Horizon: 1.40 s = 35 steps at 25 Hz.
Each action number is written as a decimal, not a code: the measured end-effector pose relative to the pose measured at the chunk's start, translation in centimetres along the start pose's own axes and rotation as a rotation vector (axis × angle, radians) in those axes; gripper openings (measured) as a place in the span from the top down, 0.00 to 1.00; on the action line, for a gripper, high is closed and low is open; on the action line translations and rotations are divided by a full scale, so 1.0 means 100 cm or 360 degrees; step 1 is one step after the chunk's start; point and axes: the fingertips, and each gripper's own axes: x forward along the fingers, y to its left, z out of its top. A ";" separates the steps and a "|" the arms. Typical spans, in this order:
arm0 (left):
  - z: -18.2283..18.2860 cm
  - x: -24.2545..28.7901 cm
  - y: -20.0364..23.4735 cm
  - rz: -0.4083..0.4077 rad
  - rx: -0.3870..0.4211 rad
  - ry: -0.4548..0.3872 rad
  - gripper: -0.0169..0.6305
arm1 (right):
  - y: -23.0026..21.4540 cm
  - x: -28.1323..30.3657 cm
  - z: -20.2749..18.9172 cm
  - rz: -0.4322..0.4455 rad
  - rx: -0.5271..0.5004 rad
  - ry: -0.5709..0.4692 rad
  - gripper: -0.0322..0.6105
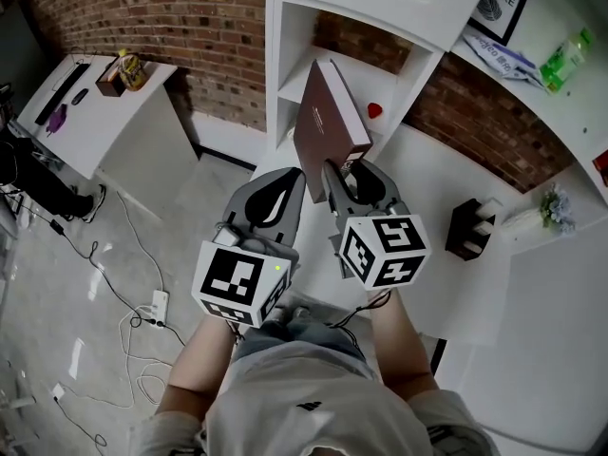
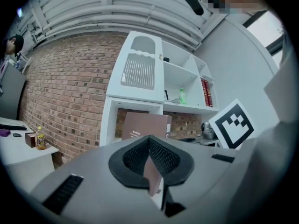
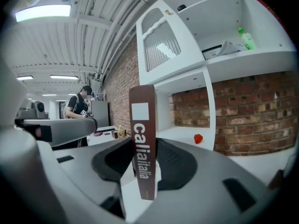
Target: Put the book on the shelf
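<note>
A brown book stands upright in my right gripper, which is shut on its lower end. In the right gripper view its spine with white lettering rises between the jaws. It is held level in front of the white shelf unit, before the low compartment with a brick back wall. A small red object lies in that compartment. My left gripper is close beside the right one, to its left, jaws together and holding nothing. From the left gripper view the book's cover shows ahead.
A white desk with a box and a bottle stands far left. Cables and a power strip lie on the floor. A black box sits on the right counter. A green bottle and papers are on an upper shelf. A person stands far off.
</note>
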 end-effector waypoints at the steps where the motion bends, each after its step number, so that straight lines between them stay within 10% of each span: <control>1: 0.002 0.001 -0.001 0.0018 0.0004 -0.0005 0.96 | -0.002 0.001 0.003 0.0015 -0.0005 -0.0003 0.71; 18: 0.005 0.018 0.002 0.0166 0.0031 -0.0054 0.96 | -0.014 0.016 0.025 0.0155 -0.0047 -0.0041 0.71; 35: 0.025 0.059 0.097 -0.0252 -0.0008 -0.0075 0.96 | 0.013 0.075 0.079 -0.0184 0.0012 -0.0171 0.71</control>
